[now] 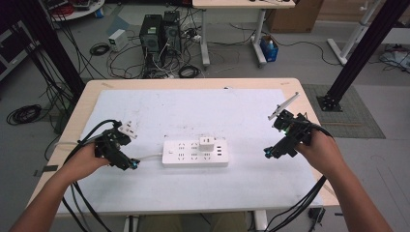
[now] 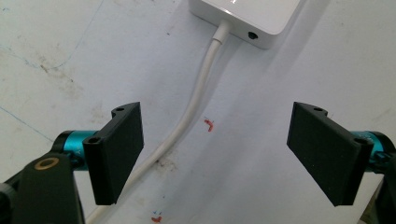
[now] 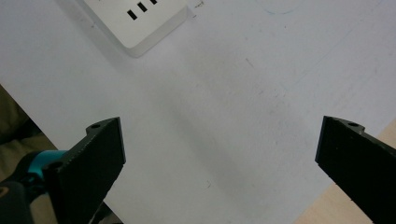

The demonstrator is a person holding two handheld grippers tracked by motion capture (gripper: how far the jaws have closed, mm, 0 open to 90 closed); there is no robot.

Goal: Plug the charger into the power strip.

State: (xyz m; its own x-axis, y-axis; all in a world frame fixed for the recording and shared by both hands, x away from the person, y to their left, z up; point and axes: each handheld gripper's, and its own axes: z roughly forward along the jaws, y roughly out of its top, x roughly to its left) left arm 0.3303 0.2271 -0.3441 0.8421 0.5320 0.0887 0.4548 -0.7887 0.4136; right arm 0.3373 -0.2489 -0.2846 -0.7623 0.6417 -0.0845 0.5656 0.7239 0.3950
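While the white-covered surface point(image 1: 159, 193) spans the middle of the high view, a white power strip point(image 1: 195, 152) lies flat at its centre, with a small white adapter point(image 1: 208, 142) plugged into its top right part. Its white cable point(image 1: 150, 156) leaves the left end toward the left gripper point(image 1: 129, 163), at centre left of the frame, which hangs over that cable; in the left gripper view its fingers point(image 2: 116, 156) stand wide apart, holding nothing. At centre right, well apart from the strip, the right gripper point(image 1: 269, 152) likewise has its fingers point(image 3: 91, 161) spread wide and empty
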